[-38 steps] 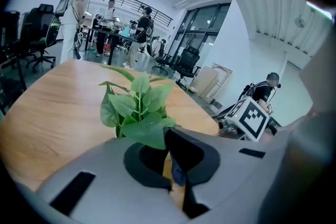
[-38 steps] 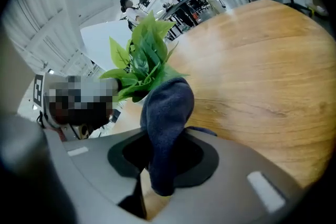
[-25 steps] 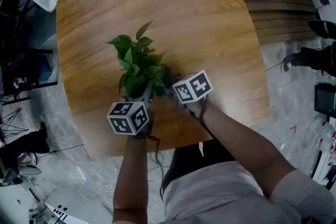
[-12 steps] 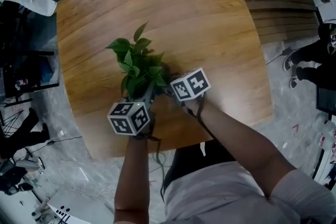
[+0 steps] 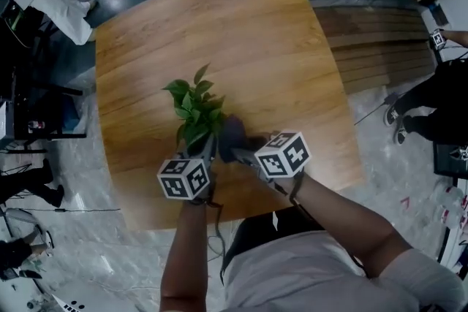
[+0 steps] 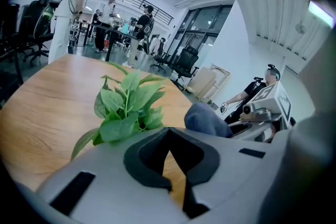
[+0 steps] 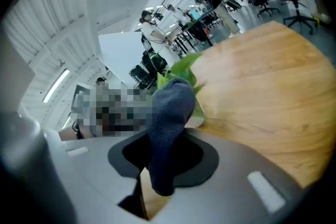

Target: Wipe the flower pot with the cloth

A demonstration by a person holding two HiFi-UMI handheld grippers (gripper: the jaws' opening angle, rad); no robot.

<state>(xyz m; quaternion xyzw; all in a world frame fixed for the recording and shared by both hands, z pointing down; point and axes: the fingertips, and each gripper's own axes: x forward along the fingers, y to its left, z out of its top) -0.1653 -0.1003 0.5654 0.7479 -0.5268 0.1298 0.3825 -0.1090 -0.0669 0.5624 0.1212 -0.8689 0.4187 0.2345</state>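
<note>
the right hand-held gripper (image 7: pixel 157 161) pinches the blue-grey cloth (image 7: pixel 170 110), whose free end stands up right against the leaves (image 6: pixel 126 110) and just beside the pale rim of the flower pot (image 7: pixel 199 122). the pot sits on the wooden desk (image 5: pixel 248 33), near its front edge. the left hand-held gripper (image 6: pixel 169 150) is pressed together on nothing, low beside the plant. the cloth looks to be at the pot, though contact is hard to confirm, since foliage hides the pot from above. so the grasp and approach are done; the wiping itself seems barely begun, with most of the pot's wall left.
</note>
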